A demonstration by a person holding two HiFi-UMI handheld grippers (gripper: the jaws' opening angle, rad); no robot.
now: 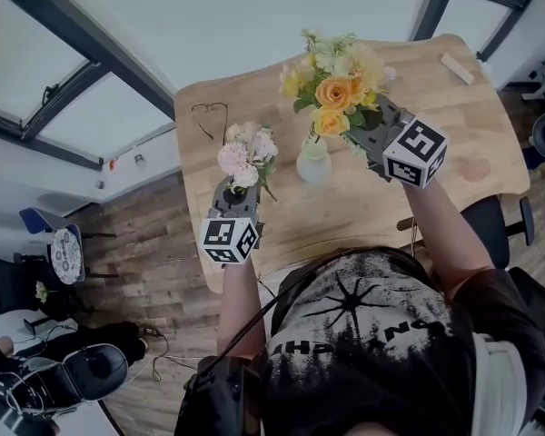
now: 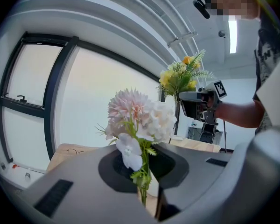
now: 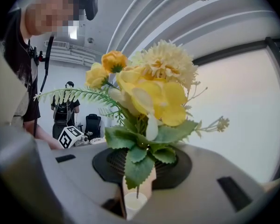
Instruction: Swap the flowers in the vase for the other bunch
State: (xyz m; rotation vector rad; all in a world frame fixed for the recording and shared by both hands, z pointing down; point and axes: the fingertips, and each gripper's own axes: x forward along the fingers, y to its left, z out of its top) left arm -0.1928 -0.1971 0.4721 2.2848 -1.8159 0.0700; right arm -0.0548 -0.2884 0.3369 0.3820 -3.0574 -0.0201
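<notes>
A pale vase (image 1: 313,165) stands mid-table on the wooden table (image 1: 454,143). My right gripper (image 1: 352,134) is shut on the stems of a yellow-and-orange bunch (image 1: 334,82), held upright right over the vase. In the right gripper view the yellow bunch (image 3: 149,92) rises from the jaws, and the vase's rim (image 3: 133,203) shows just below the stem ends. My left gripper (image 1: 234,191) is shut on a pink-and-white bunch (image 1: 247,156), held upright to the left of the vase. The left gripper view shows that pink bunch (image 2: 139,118) close up, with the yellow bunch (image 2: 179,76) beyond it.
A pair of glasses (image 1: 210,115) lies at the table's far left, and a small wooden block (image 1: 457,68) near its far right corner. An office chair (image 1: 501,221) stands at the table's right side. A person (image 3: 65,107) stands far back in the room.
</notes>
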